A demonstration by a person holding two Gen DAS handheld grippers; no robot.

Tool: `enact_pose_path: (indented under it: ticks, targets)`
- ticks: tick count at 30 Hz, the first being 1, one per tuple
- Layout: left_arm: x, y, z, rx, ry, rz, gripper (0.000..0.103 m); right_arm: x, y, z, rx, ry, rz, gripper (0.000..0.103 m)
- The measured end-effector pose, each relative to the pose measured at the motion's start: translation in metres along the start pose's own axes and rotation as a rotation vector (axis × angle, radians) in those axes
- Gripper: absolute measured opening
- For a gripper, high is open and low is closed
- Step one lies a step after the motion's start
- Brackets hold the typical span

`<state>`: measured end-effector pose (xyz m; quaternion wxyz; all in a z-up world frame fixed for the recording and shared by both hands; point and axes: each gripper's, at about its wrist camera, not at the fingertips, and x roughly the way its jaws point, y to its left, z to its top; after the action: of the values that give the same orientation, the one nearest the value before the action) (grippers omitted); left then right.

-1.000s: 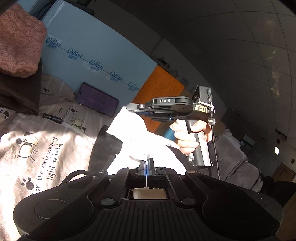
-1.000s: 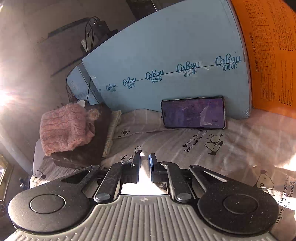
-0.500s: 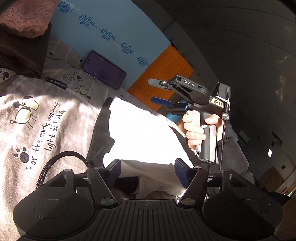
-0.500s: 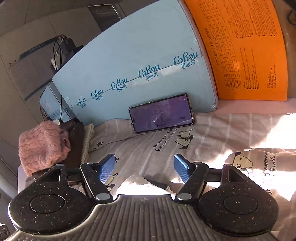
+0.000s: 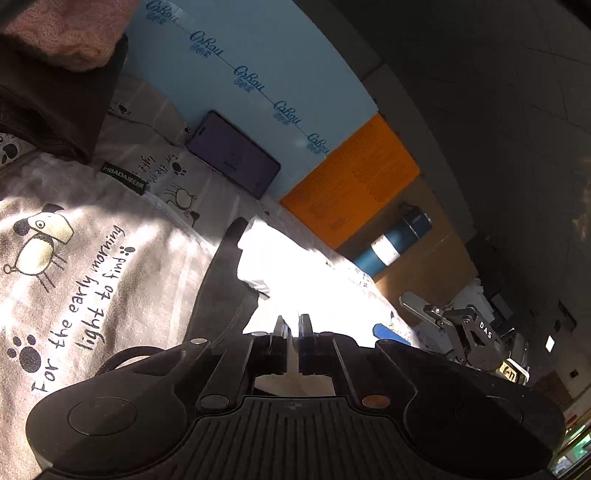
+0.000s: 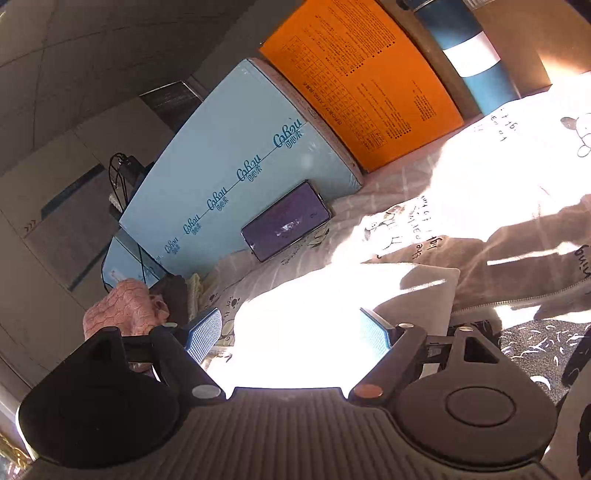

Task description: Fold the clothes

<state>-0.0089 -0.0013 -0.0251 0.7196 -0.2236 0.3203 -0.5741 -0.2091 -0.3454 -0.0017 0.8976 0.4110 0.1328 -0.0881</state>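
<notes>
Two grippers over one big printed bedsheet [image 5: 74, 266], and across it lies your garment [image 5: 229, 280], grey cloth with a sun-blown white patch, only partly gathered, so the folding looks barely begun and the flattening and stacking are left. At the far edge a pink knit [image 5: 62, 33] sits on a dark pile, seemingly finished pieces. Behind stand a blue box [image 6: 236, 166], an orange sheet [image 6: 362, 81] and a phone [image 6: 286, 221]. Your right gripper [image 6: 291, 332] has its jaws spreading wide, the glaring white cloth lying between them but nothing pinched. Your left gripper [image 5: 291, 328] is clamped tight right at the white cloth's edge; whether any fabric is caught, you can't tell through the glare.
</notes>
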Motion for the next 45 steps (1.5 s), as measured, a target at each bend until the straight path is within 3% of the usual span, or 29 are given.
enact_pose_path:
  ticks: [3, 8, 11, 13, 14, 16, 18, 20, 23, 28, 31, 34, 35, 37, 43, 45]
  targets:
    - [-0.011, -0.022, 0.001, 0.132, -0.100, -0.137, 0.003, -0.006, -0.011, 0.003, 0.079, -0.026, 0.036, 0.078]
    - [-0.017, -0.016, -0.002, 0.066, -0.031, -0.010, 0.004, -0.010, -0.019, 0.004, 0.132, -0.033, 0.044, 0.078]
    - [-0.038, -0.012, -0.008, 0.065, -0.018, 0.116, 0.008, -0.009, -0.014, 0.002, 0.109, -0.018, 0.048, 0.079]
    - [-0.056, -0.012, -0.008, 0.094, -0.020, 0.280, 0.030, -0.007, -0.012, -0.001, 0.095, -0.005, 0.046, 0.079]
    - [-0.067, -0.011, -0.007, 0.106, -0.036, 0.374, 0.036, -0.006, -0.011, -0.002, 0.089, 0.002, 0.043, 0.079]
    - [-0.094, -0.008, 0.000, 0.096, -0.145, 0.563, 0.053, -0.004, -0.007, -0.004, 0.077, 0.022, 0.048, 0.079]
    - [-0.116, -0.008, 0.008, 0.080, -0.267, 0.661, 0.062, -0.002, -0.003, -0.007, 0.060, 0.051, 0.069, 0.079]
    - [-0.135, -0.011, 0.014, 0.076, -0.365, 0.638, 0.070, 0.002, 0.007, -0.015, 0.021, 0.104, 0.124, 0.079]
    - [-0.117, -0.023, 0.017, 0.154, -0.343, 0.513, 0.081, 0.005, 0.029, -0.031, -0.080, 0.175, 0.165, 0.080]
    - [-0.034, -0.055, 0.002, 0.469, -0.175, 0.470, 0.089, -0.008, 0.053, -0.055, -0.225, 0.201, 0.180, 0.085]
    - [0.012, -0.064, -0.019, 0.689, -0.018, 0.534, 0.091, -0.017, 0.062, -0.069, -0.300, 0.204, 0.174, 0.085]
    - [0.034, -0.051, -0.037, 0.794, 0.166, 0.622, 0.091, -0.025, 0.065, -0.076, -0.334, 0.178, 0.145, 0.086]
    - [0.034, -0.044, -0.042, 0.808, 0.195, 0.647, 0.092, -0.027, 0.062, -0.075, -0.320, 0.167, 0.143, 0.086]
    - [0.026, -0.036, -0.040, 0.770, 0.184, 0.653, 0.101, -0.028, 0.055, -0.069, -0.272, 0.139, 0.143, 0.087]
    - [-0.001, -0.022, -0.022, 0.567, 0.107, 0.635, 0.101, -0.031, 0.024, -0.050, -0.070, 0.011, 0.023, 0.091]
    - [-0.012, -0.019, -0.014, 0.467, 0.061, 0.594, 0.101, -0.036, 0.016, -0.046, -0.007, -0.015, 0.053, 0.091]
